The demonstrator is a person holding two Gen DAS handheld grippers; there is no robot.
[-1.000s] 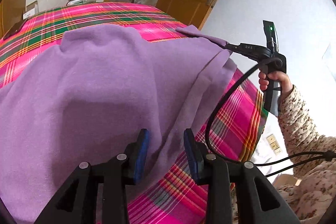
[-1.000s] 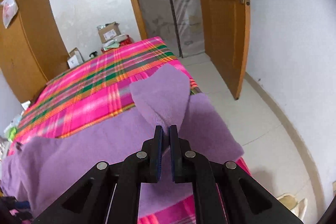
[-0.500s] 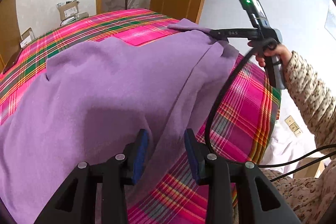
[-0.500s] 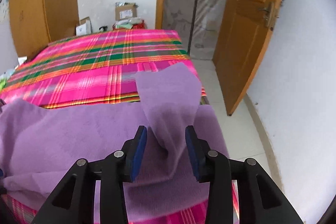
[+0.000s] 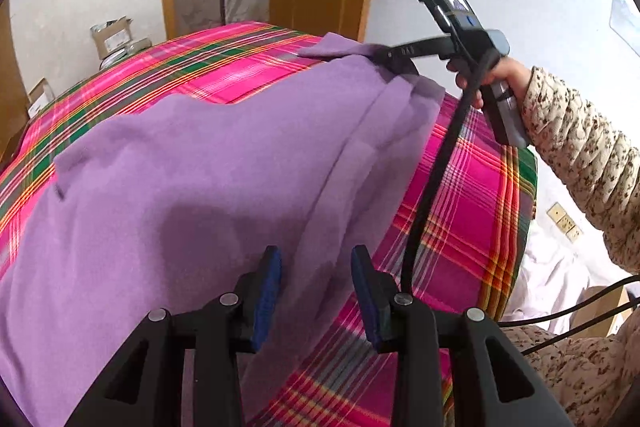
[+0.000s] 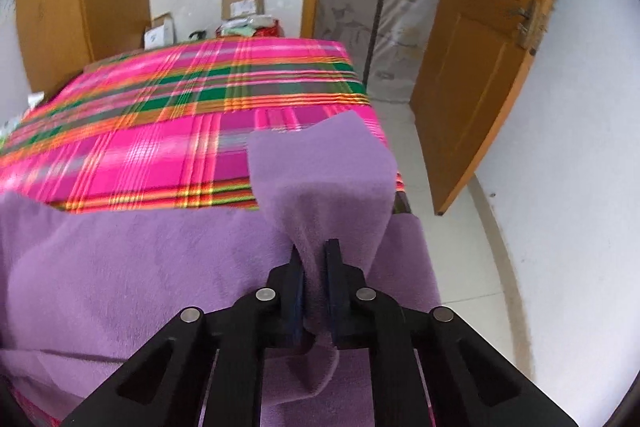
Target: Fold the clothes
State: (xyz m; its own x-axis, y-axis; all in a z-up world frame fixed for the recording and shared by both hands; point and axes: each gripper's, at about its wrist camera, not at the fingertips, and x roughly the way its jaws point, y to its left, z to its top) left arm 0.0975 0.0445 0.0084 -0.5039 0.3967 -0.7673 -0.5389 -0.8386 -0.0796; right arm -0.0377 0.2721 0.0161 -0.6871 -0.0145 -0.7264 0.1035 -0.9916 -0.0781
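The bed, covered in a pink, green and orange plaid sheet, fills most of both views, with a wooden door and white wall beyond it. Spread over the near part of the bed lies the purple garment, soft and fleecy, mostly flat but with a long ridge of doubled cloth running along its right side in the left wrist view.

The right gripper is closing: its 2 jaws stand nearly together with a pinch of purple cloth between them, the pads pressing on it. From that pinch a flap of the garment stands up and drapes forward over the plaid. In the left wrist view the same gripper shows at the far corner of the garment, held by a hand in a flowered sleeve, with a black cable hanging across the bed.

The left gripper hovers over the near edge of the garment with its jaws parted and nothing gripped; the blue pads straddle the ridge of cloth without pressing it.

The step in hand looks like taking hold of 2 corners before folding. To do it well, the left gripper should probably come down on the near edge and pinch only the layers meant to travel, matching the right one's hold. Both corners would then be best lifted together so the cloth stays taut between them and lies down without wrinkles. The hanging cable could drag on the cloth.
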